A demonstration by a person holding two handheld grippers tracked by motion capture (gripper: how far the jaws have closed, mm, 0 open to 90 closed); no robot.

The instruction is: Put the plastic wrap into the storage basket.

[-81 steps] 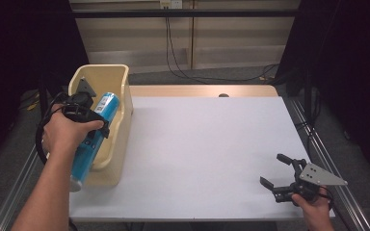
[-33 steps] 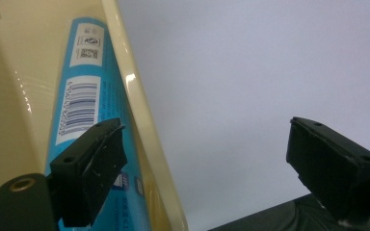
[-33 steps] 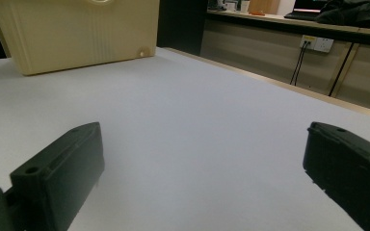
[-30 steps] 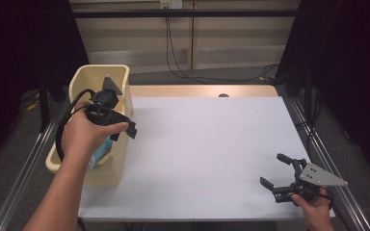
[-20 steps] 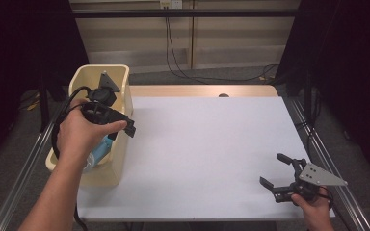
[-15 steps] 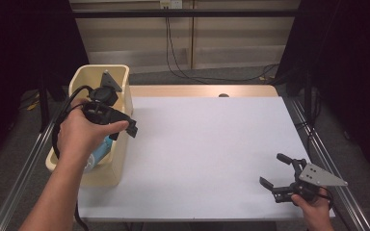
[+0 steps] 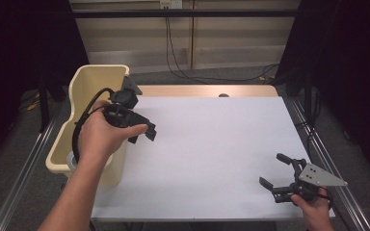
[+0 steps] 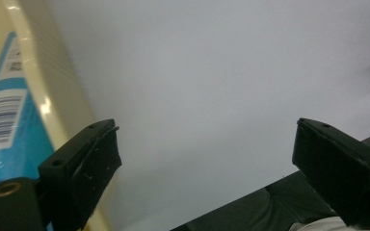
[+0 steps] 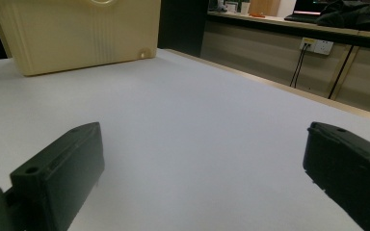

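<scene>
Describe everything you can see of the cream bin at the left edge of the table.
The cream bin is a smooth, glossy plastic tub with rounded corners and a rolled rim, standing upright and open at the table's left edge. The right gripper view shows faint vertical ribs on its side wall. Inside it lies a blue container with a barcode label. The person's left hand is above its right wall; contact cannot be told.

Black curtains (image 7: 24, 43) flank a beige wall (image 7: 231, 33) (cables (image 7: 183, 57) hanging), grey floor (image 7: 212, 74) behind the white table (image 7: 212, 144).

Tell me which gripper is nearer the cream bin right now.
Left. The left gripper hangs just beside the cream bin, over its table-side wall, jaws open and empty. The right gripper sits at the table's opposite near corner.
</scene>
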